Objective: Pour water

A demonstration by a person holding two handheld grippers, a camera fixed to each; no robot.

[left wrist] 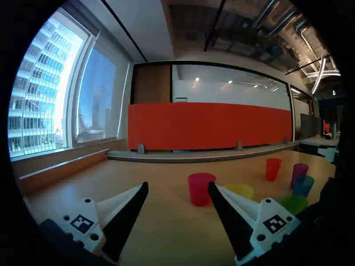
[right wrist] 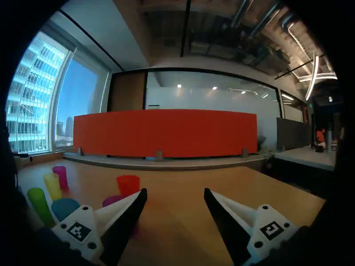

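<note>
Office space with tall windows (left wrist: 44,97) and an orange partition (left wrist: 208,126) is sitting behind a wooden table (left wrist: 168,230) in the left gripper view. Left tool (left wrist: 177,184) is hovering open over the table, fingers spread, gripping nothing. Pink cup (left wrist: 199,188) is standing upright ahead, apart from the fingertips, with a yellow cup (left wrist: 239,190) just beside it. Farther right, an orange cup (left wrist: 273,168), purple cup (left wrist: 299,173), blue cup (left wrist: 304,185) and green cup (left wrist: 293,204) are grouping loosely. Water in any cup: cannot tell.

Right gripper view: right tool (right wrist: 174,190) is hovering open too, empty. Cups are clustering low at the left. Orange cup (right wrist: 128,184) is nearest the left fingertip, and purple cup (right wrist: 113,200) is partly hiding behind that finger.

Judging progress: pouring is not yet starting. No cup is being gripped, none is tilting. Choosing a source cup, lifting it and tipping it over a receiver are all waiting to be done.
</note>
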